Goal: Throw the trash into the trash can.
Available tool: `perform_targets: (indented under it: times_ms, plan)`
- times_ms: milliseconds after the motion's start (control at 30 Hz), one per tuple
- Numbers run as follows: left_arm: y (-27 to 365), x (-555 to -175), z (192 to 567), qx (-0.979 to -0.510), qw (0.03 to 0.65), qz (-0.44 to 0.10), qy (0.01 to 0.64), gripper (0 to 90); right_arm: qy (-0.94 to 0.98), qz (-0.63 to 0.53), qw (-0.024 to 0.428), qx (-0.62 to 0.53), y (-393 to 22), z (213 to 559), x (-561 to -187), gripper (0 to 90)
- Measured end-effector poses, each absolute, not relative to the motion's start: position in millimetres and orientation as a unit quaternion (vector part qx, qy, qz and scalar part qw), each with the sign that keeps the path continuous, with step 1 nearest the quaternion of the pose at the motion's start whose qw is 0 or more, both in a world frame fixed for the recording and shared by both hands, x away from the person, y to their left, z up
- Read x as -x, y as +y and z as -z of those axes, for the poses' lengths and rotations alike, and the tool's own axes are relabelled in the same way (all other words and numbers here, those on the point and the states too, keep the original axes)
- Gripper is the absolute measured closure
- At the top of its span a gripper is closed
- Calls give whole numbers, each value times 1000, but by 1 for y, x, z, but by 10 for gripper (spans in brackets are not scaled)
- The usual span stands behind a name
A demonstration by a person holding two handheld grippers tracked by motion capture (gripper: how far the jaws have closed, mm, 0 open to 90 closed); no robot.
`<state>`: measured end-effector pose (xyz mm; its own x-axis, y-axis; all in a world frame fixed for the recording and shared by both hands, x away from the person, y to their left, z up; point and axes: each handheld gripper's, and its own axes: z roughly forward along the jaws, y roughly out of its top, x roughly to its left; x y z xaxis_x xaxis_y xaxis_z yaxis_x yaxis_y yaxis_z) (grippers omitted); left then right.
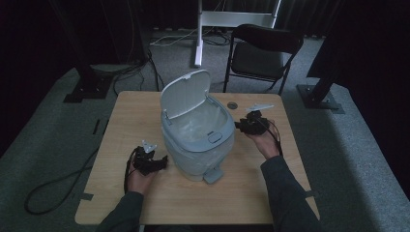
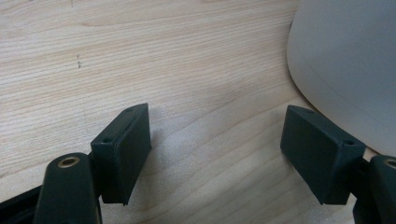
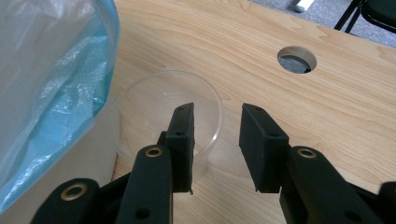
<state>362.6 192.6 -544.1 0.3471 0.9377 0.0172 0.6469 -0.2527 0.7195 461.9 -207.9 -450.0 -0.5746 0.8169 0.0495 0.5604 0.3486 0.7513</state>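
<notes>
A pale grey pedal bin (image 1: pixel 198 140) stands mid-table with its lid (image 1: pixel 185 94) tipped up and a blue-tinted plastic bag (image 3: pixel 51 70) lining it. My right gripper (image 1: pixel 239 125) is low at the bin's right side. In the right gripper view a clear round plastic dish (image 3: pixel 154 107) lies on the table against the bin. The right gripper (image 3: pixel 217 114) is open, one jaw over the dish and its rim in the gap, with no pad pressing on it. My left gripper (image 1: pixel 162 162) rests at the bin's left. It (image 2: pixel 217 135) is open wide over bare wood, the bin wall (image 2: pixel 345 60) beside it.
The wooden table (image 1: pixel 145 111) has a round cable hole (image 3: pixel 296 58) beyond the right gripper. The bin's pedal (image 1: pixel 212 175) sticks out toward me. A black folding chair (image 1: pixel 263 50) and stand legs are on the floor behind the table. Cables trail off the left edge.
</notes>
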Motion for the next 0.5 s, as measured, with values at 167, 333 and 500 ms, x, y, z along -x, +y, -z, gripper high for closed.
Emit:
perform_targets:
  times_ms: [167, 333, 500]
  plan:
    - [193, -363, 544, -757, 316, -230, 523, 243, 803, -377, 160, -434, -207, 453, -463, 637]
    - [193, -363, 544, -757, 316, -230, 523, 243, 805, -374, 148, -436, -207, 458, -464, 632]
    - [193, -363, 544, -757, 316, -230, 523, 243, 807, -371, 139, -439, -212, 466, -460, 664]
